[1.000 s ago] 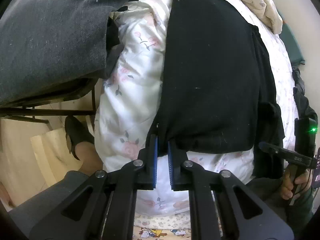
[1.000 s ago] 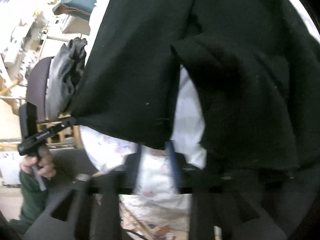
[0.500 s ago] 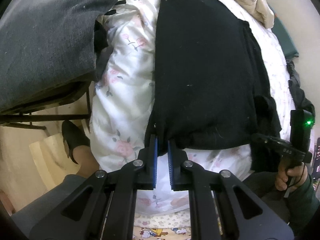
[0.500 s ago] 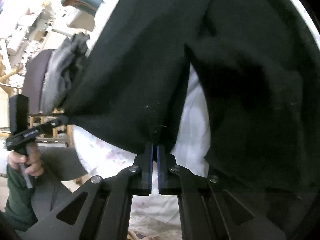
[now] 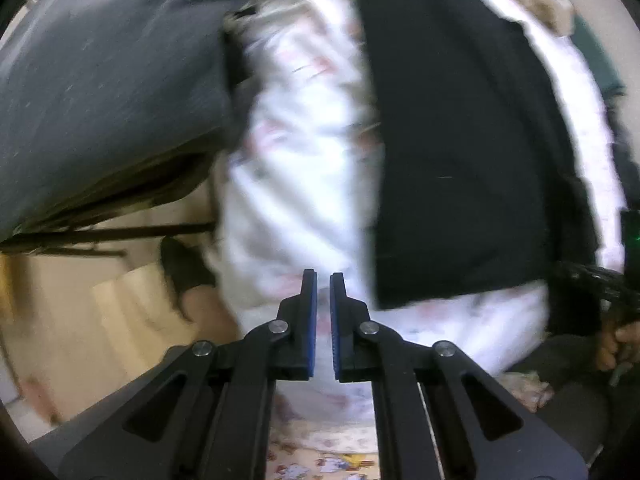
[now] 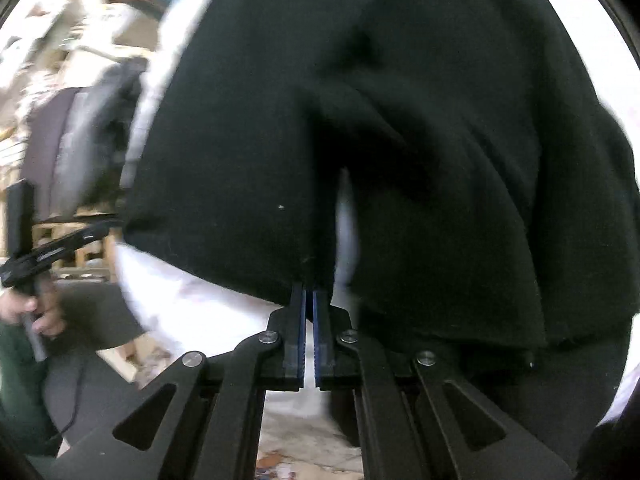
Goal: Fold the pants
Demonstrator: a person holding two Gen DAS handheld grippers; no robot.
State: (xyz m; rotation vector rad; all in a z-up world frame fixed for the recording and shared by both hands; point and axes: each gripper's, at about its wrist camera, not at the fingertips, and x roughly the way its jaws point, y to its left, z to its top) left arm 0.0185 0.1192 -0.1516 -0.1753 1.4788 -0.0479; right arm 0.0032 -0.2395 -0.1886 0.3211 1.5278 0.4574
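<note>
1. I see the black pants (image 5: 460, 152) lying flat on the white floral bedding (image 5: 304, 200), their long axis running from the near bed edge away toward the top of the left wrist view.
2. The hem end faces me; its edge crosses the bedding just beyond and to the right of my left gripper (image 5: 323, 280).
3. My left gripper points down over bare bedding, its blue pads drawn almost together with only a thin slit between them. No cloth sits in that slit; the near-left corner of the pants lies just to the right, apart from the tips.
4. My right gripper (image 6: 309, 292) has its jaws clamped on the lower edge of the pants (image 6: 360, 120), the fabric bunching right at the tips. A strip of white bedding shows in the slit between two folds just above and to the right.
5. In the right wrist view a hand (image 6: 24, 308) holds the left gripper's handle at the left edge, well clear of the cloth.
6. A dark grey cushion (image 5: 100, 92) sits beside the bed on the left; much of the left view is blurred.
</note>
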